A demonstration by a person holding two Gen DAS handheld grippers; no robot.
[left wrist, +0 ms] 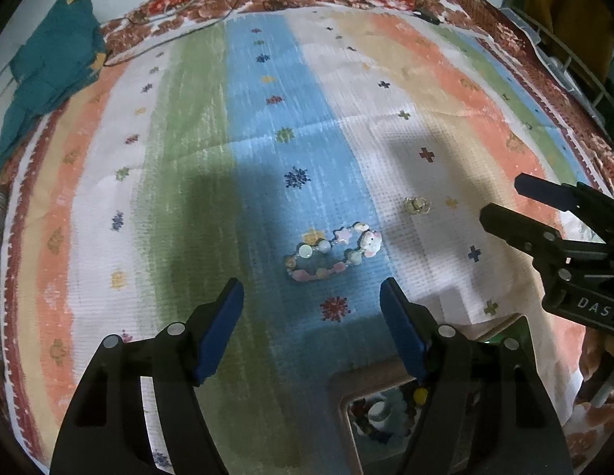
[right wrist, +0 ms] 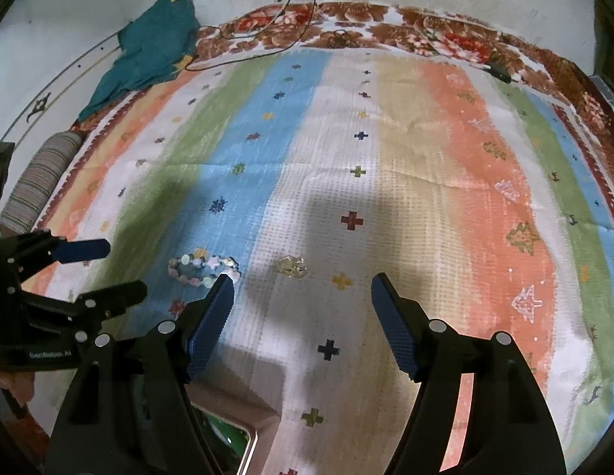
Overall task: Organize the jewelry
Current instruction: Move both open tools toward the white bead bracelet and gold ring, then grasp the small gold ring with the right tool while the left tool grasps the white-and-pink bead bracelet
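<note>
Teal cloth [right wrist: 148, 43] and black cable [right wrist: 267, 39] beside striped mat [right wrist: 406, 138].

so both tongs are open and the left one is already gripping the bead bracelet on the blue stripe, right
Not quite. Both tongs are open, but the left tongs are not gripping anything: the bead bracelet lies on the blue stripe of the mat ahead of their tips, untouched. The left wrist view shows the gap. The right tongs are empty too.

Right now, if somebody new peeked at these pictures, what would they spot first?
Probably the pastel bead bracelet with its little white cat charm, lying on the blue stripe of the striped mat just ahead of the open left gripper. Next, the small clear jewel on the white stripe, ahead of the open right gripper.
</note>
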